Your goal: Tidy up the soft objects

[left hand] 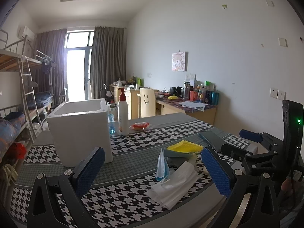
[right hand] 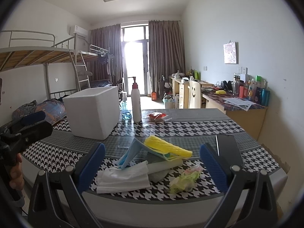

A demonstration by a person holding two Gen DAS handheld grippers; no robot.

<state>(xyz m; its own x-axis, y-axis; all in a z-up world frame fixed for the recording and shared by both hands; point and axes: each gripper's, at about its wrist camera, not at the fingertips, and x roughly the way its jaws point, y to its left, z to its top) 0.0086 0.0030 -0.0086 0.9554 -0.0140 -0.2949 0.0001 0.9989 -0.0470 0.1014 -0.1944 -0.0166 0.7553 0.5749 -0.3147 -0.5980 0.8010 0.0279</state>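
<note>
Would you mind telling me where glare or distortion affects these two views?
Left wrist view: the balcony door blows out white, flaring onto the curtain. Right wrist view: the same door glares; the table edge bows under fisheye.

On the table: one white foam box [right hand: 93, 112], one pump bottle [right hand: 136, 104], one small blue bottle [right hand: 125, 112], one red packet [right hand: 156, 116], one phone [right hand: 229, 148], one yellow cloth [right hand: 167, 146], one blue mask [right hand: 129, 155], one white mask [right hand: 123, 178], one green wrapper [right hand: 185, 180]; two grippers, left [left hand: 152, 172] and right [right hand: 152, 171]
</note>
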